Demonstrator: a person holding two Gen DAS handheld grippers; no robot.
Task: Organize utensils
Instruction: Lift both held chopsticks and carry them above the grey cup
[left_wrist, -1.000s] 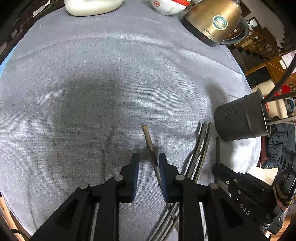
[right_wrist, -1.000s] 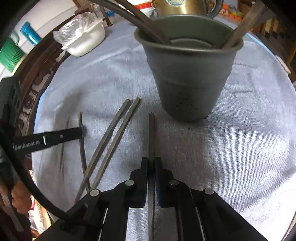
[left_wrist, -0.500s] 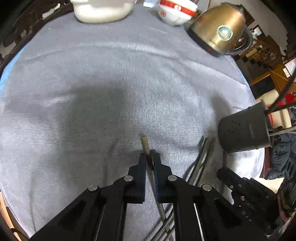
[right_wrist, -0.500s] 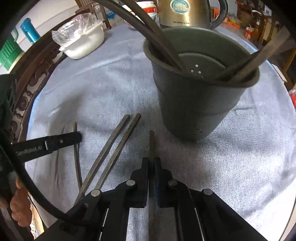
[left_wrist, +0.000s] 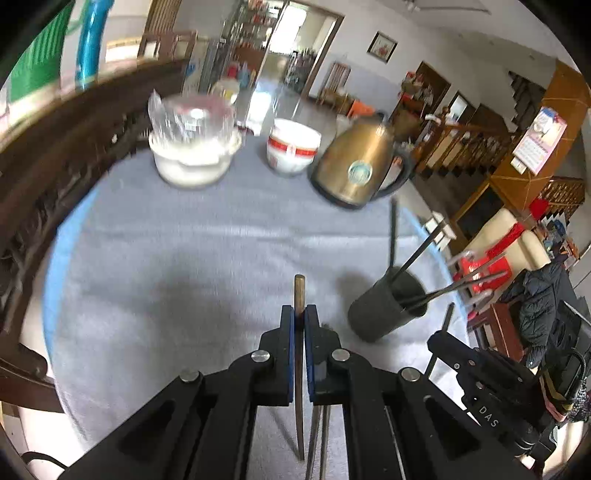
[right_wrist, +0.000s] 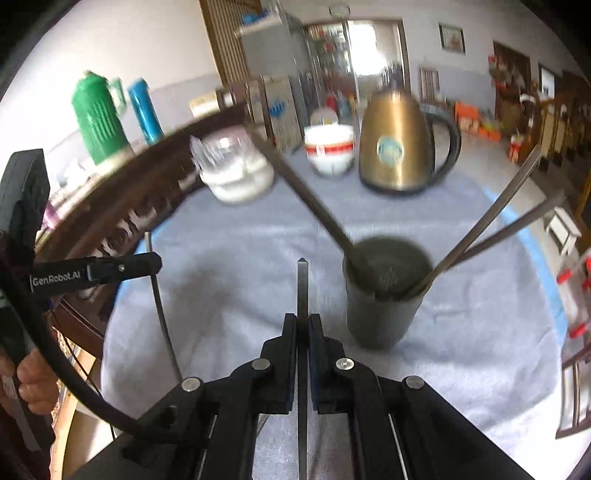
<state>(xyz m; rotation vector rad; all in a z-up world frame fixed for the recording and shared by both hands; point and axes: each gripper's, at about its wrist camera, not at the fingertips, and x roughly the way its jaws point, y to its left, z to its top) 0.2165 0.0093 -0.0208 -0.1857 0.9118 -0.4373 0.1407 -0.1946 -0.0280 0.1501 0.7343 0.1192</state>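
Left wrist view: the left tongs (left_wrist: 299, 325) pinch a slim brown wooden chopstick (left_wrist: 299, 291), lifted clear of the grey cloth-covered tabletop (left_wrist: 177, 258); its blunt tip pokes out past the pads, its tapered end trailing back beneath the frame. Their jaws have just been closing, with that stick between them. Seen from the right wrist, the right tongs (right_wrist: 303, 328) are clamped on a dark flat-sided chopstick (right_wrist: 302, 284) that juts straight ahead. The dark grey perforated utensil cup (right_wrist: 384, 317) stands on the cloth just right of that stick's tip, several long chopsticks already leaning from its mouth. Two more dark chopsticks (left_wrist: 319, 439) appear to lie on the cloth below the left tongs. The step in hand looks like carrying both sticks from pickup toward the cup. Next, each needs tipping steeper and steering over the rim, clear of the leaning sticks, before release. A gold electric kettle (left_wrist: 354, 166) stands well apart.
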